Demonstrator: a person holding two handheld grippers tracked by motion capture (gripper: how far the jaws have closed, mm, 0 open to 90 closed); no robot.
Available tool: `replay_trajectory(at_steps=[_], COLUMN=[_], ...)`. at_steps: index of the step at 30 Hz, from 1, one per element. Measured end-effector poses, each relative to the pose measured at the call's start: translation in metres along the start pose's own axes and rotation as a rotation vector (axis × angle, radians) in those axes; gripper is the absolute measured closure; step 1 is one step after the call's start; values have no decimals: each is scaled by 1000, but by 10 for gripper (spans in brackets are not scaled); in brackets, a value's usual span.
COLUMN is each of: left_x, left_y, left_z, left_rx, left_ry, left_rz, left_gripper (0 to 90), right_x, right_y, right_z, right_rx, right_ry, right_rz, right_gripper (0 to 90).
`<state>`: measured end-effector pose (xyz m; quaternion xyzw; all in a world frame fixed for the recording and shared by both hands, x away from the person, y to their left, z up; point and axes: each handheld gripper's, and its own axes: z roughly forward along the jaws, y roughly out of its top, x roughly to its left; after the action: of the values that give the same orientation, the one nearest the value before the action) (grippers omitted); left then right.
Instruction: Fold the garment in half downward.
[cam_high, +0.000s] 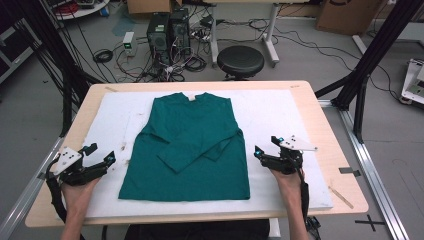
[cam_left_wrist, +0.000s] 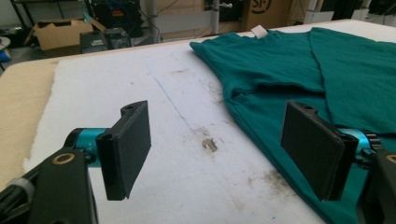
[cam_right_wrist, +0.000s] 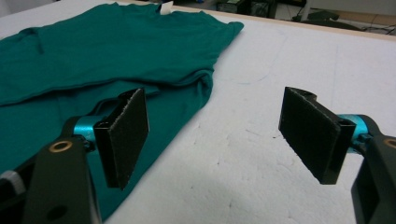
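White padding (cam_high: 280, 115) covers most of a pale wooden table (cam_high: 327, 135), and behind it the grey floor holds a black round stool (cam_high: 240, 61), two computer towers (cam_high: 169, 31) and a spread of loose cables. A green long-sleeved shirt (cam_high: 192, 145) lies flat on the padding between the two tools, its sleeves folded in across the chest and its collar pointing away from the person.

From above, the left gripper (cam_high: 96, 159) sits just off the shirt's lower left edge and the right gripper (cam_high: 266, 148) just off its lower right edge, each held in a hand near the table's front. Both tools are released: the jaws stand wide apart with nothing between them.

The left gripper view adds what the high view cannot: the shirt's side hem runs past the right-hand jaw, close beside it, while the left-hand jaw hangs over bare, stained padding with a faint blue line. A white label (cam_left_wrist: 259, 31) shows at the collar, and a cardboard box (cam_left_wrist: 56, 32) stands on the floor beyond the table's edge.

The right gripper view mirrors this: green cloth lies under and behind its left-hand jaw, and clean white padding lies ahead of the other. Whether either jaw touches the cloth I cannot tell.
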<state>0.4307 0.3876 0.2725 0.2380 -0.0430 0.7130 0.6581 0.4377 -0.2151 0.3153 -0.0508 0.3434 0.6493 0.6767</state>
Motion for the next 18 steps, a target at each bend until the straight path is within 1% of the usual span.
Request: replay_trajectory(at_steps=[1,3,5,7,8,9,10,12,13,14,15,18], left_x=[-1,-6,-14,-21,-26,-32,-36,-45,-49,-52,-54,-60], left_y=[2,7,12,15,16,17,18,19,19,20,20,19], left_z=[0,2,5,10,13,16,19,24,28,31,33,38], left_rx=[12,35,80,125,143,167,180,214,233,266,283,328], left_ry=[-16,-73,-97,-122,-137,-142,-136,-92,-87,-93,-92,-67], left_rz=[-2,4,24,38,50,71,79,86,82,64,63,70], left_gripper=[281,315,370,401,415,420,420,402,399,401,406,431], right_x=[1,1,1,2,2,3,2,3,3,3,4,5], right_y=[0,0,0,0,0,0,0,-1,-1,-1,-1,-1], right_z=[1,2,2,2,2,2,3,3,3,4,4,5], right_rx=[4,20,22,27,28,32,34,39,39,39,41,46], right_ry=[1,0,5,11,12,12,13,12,12,10,9,13], right_rz=[-3,-2,-1,0,0,4,0,4,6,6,1,-4], right_gripper=[247,248,258,268,268,268,268,268,268,267,268,267])
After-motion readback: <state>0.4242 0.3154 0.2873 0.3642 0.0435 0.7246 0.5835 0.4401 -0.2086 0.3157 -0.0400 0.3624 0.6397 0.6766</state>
